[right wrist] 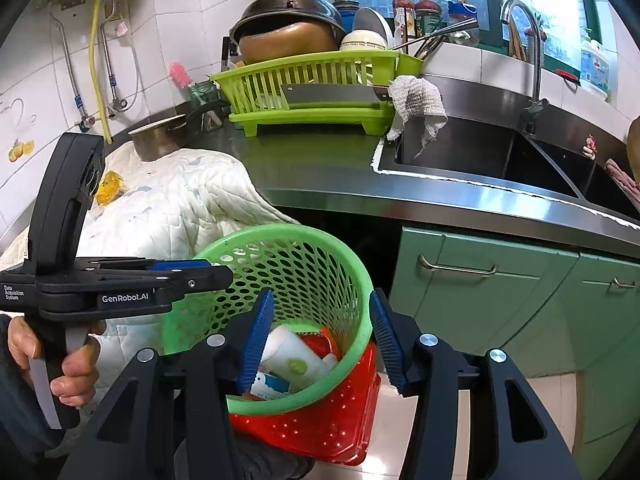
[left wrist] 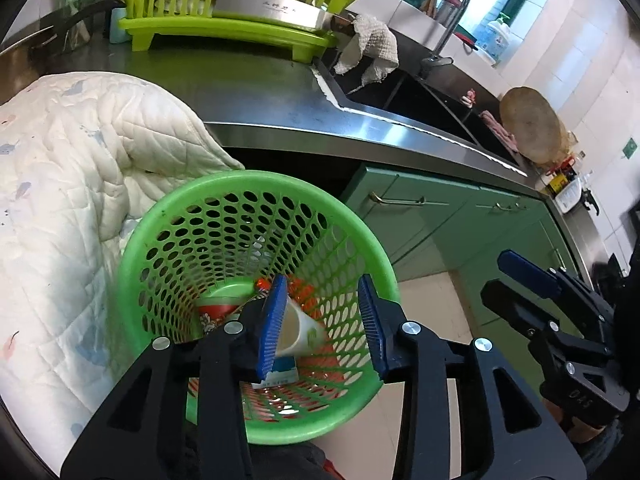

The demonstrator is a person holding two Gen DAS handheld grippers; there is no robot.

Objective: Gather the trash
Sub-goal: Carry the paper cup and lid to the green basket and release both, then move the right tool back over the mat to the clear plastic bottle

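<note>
A green perforated trash basket (left wrist: 352, 240) stands on the floor in front of the counter; it also shows in the right wrist view (right wrist: 344, 252). Inside lie a white paper cup (left wrist: 300, 328), a small blue-and-white carton (left wrist: 280, 378) and a red-printed cup (left wrist: 212, 312). The right wrist view shows the white cup (right wrist: 294, 354) and the carton (right wrist: 272, 386) too. My left gripper (left wrist: 324, 324) is open and empty above the basket mouth. My right gripper (right wrist: 320, 344) is open and empty above the basket's near rim.
A white quilted cloth (left wrist: 80, 184) hangs over the counter left of the basket. A red basket (right wrist: 320, 424) sits under the green one. A steel counter (left wrist: 260, 92) holds a lime dish rack (left wrist: 224, 20) and a sink (right wrist: 480, 152). Green cabinets (right wrist: 500, 300) stand to the right.
</note>
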